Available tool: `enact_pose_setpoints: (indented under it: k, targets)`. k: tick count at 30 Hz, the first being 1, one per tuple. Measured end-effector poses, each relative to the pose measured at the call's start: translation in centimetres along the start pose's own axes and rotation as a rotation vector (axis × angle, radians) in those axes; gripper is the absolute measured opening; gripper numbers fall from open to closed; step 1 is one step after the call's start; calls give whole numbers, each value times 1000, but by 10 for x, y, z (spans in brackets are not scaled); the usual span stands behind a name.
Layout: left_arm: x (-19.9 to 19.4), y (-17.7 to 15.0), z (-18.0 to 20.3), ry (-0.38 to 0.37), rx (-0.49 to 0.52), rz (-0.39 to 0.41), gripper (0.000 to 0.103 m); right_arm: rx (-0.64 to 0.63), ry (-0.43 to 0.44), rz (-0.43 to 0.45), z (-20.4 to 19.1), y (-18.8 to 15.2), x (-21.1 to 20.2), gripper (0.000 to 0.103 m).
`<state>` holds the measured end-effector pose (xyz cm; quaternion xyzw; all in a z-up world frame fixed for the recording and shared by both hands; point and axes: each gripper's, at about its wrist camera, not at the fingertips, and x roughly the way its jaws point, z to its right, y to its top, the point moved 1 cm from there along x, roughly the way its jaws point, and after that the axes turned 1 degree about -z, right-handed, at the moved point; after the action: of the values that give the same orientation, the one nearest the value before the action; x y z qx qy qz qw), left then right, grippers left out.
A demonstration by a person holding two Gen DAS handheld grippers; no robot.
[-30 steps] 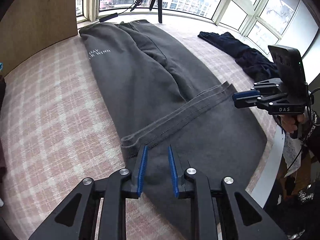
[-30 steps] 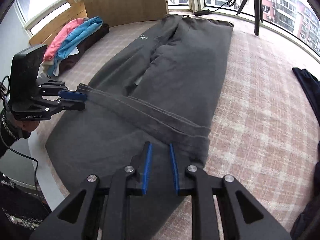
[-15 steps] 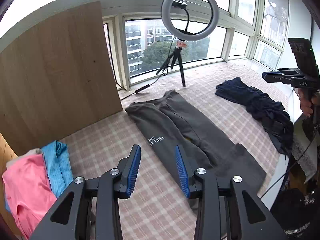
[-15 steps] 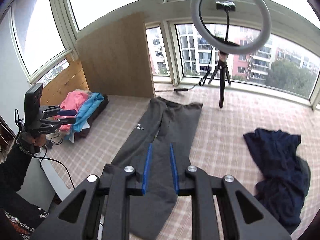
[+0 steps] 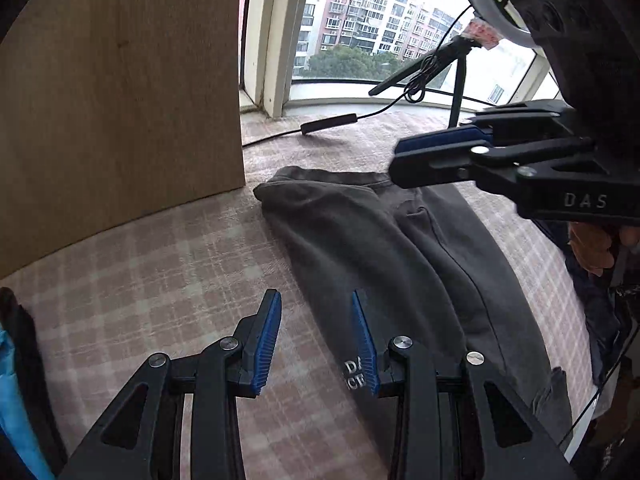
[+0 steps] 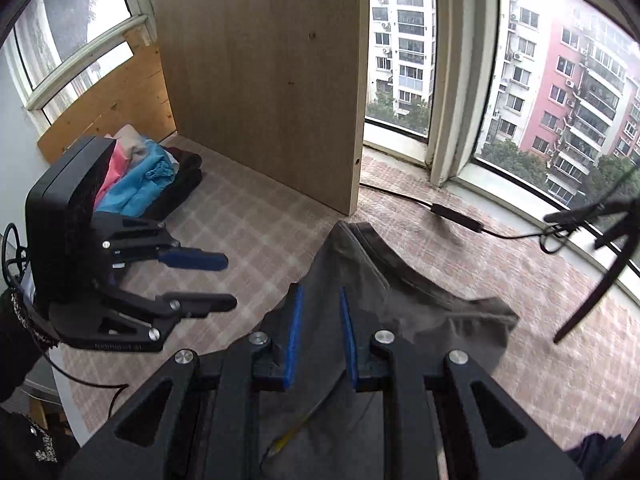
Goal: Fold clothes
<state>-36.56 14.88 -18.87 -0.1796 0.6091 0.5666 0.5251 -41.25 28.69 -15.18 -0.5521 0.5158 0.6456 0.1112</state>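
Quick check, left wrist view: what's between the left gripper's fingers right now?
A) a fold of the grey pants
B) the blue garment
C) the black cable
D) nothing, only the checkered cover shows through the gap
D: the left gripper has a clear gap between its blue fingers, only the checkered cover behind it; the grey pants lie flat beyond.

Trousers (image 5: pixel 384 256) dark grey, white lettering. Blanket (image 5: pixel 160 280) pink-and-cream check. Board (image 6: pixel 272 80) light wood-grain. Pile of clothes (image 6: pixel 140 176): pink, bright blue, black. Left gripper (image 5: pixel 316 340) and right gripper (image 6: pixel 320 328) black, blue pads. Building (image 6: pixel 580 80) outside pink-red.
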Motion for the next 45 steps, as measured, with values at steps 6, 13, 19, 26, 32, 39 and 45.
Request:
enact_pose_setpoints:
  k: [6, 13, 19, 26, 32, 39, 45]
  targets:
    - [28, 10, -18, -15, -28, 6, 34, -43, -33, -90, 21, 19, 78, 18]
    - [45, 32, -25, -17, -23, -10, 34, 42, -115, -53, 54, 2, 63, 19]
    - [68, 46, -15, 6, 20, -41, 34, 238, -179, 59, 112, -67, -15, 56]
    - [74, 51, -4, 52, 69, -41, 39, 300, -144, 11, 152, -94, 8, 56]
    - [76, 52, 1, 55, 79, -25, 37, 252, -119, 28, 159, -82, 32, 48]
    - [70, 54, 5, -17, 61, 28, 7, 302, -61, 77, 167, -81, 25, 8]
    - [7, 61, 21, -78, 85, 118, 7, 314, -21, 186, 144, -71, -30, 7]
